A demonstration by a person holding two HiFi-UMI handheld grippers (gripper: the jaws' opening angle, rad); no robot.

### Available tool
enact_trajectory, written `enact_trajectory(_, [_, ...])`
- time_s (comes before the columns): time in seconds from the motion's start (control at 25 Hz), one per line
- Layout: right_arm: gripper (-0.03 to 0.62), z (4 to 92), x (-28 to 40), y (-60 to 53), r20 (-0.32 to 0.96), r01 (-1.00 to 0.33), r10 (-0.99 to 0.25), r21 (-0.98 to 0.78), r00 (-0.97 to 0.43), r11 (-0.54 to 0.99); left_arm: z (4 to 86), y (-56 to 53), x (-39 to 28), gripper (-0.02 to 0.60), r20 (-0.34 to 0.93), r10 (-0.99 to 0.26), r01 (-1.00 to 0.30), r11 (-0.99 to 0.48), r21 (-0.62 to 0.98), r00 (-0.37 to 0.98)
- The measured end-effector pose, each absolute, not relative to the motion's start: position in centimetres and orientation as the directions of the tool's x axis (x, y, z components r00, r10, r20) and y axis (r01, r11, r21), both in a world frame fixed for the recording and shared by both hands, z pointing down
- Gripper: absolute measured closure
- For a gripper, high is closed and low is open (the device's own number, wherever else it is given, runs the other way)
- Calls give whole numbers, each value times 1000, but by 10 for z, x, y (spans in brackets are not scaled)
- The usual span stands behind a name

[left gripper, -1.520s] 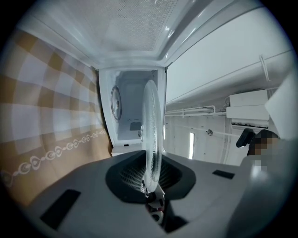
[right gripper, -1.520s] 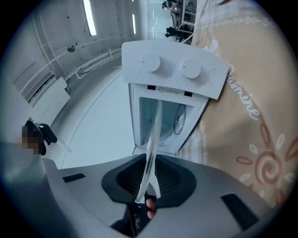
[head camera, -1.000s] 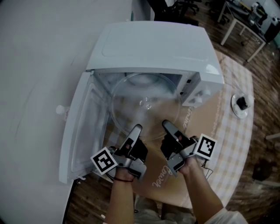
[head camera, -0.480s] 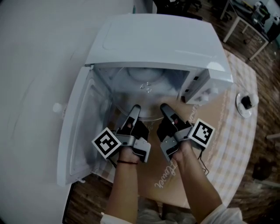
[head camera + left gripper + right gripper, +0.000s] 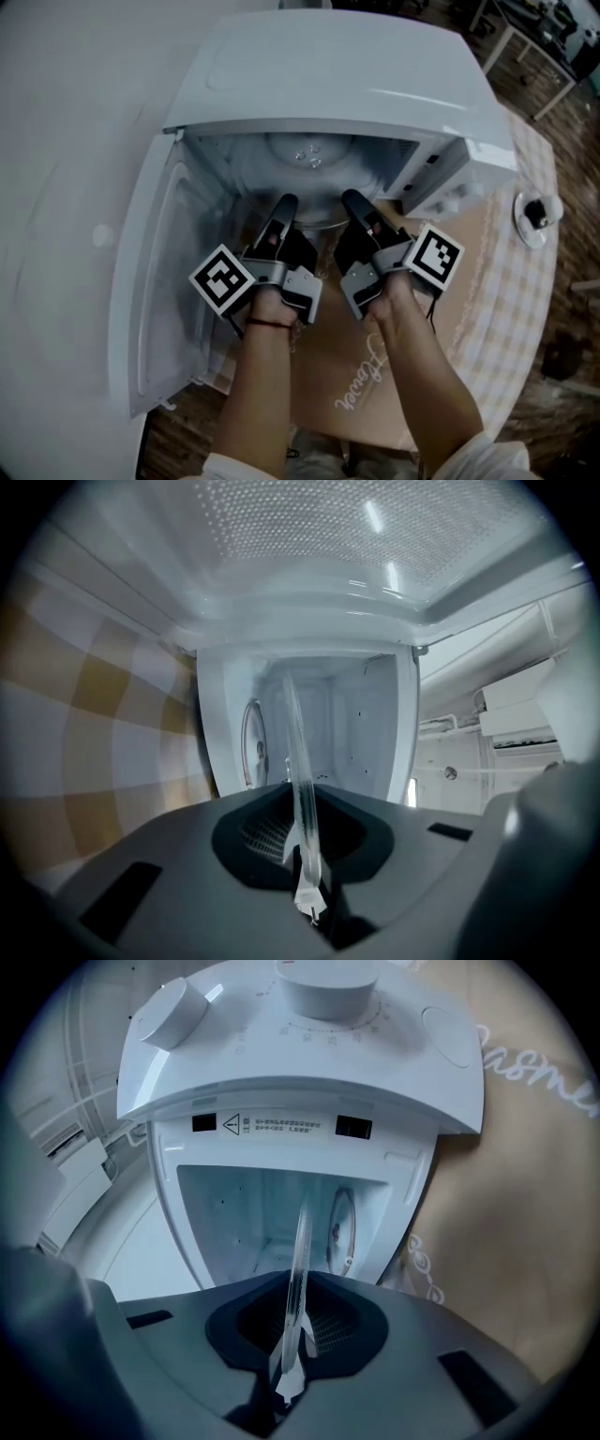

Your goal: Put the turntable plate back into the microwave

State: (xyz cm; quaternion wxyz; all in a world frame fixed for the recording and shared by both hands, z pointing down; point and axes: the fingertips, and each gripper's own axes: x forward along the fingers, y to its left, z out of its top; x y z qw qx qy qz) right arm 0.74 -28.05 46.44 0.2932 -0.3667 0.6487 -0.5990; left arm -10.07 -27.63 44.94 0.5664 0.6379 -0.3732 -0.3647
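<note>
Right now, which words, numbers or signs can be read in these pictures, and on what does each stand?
"asm": part of a cursive word on the brown mat, cut by the picture's edge.
A second cursive word on that mat, head view: too blurred to read.
A warning triangle label on the microwave frame: its print too small.
Marks round the dial: too small.

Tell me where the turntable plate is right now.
In the head view, the turntable plate sits mostly inside the open microwave, at the middle of its cavity. Its near rim is gripped by the left gripper and the right gripper, side by side.
</note>
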Motion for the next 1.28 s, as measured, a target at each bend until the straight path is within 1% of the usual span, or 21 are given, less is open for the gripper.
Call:
enact_trajectory(0.12, [544,463,8,-280,53,-121,-828,-992,-557,18,449,-275,-100,554,-45,-890,-59,-81,995,453])
enact_trajectory(0.28, [545,465,24,-218,36,-107,-828,-994,-559,30,452,-211,-84,554,-51,-896,-68,-90,994,441])
enact_trajectory(0.36, [545,466,29,-205,30,-101,-831,-994,-556,32,454,-198,-79,554,-49,-897,-73,-91,993,440])
enact_trajectory(0.68, [545,468,23,-238,28,-96,-844,-995,-535,28,457,-232,-85,554,-44,-899,-59,-78,995,436])
enact_trajectory(1.08, [545,471,24,-245,7,-63,-872,-998,-490,27,457,-244,-85,557,-49,-900,-69,-87,994,433])
enact_trajectory(1.28, [545,476,24,-250,21,-63,-881,-998,-473,10,459,-251,-85,557,-44,-905,-53,-73,996,424])
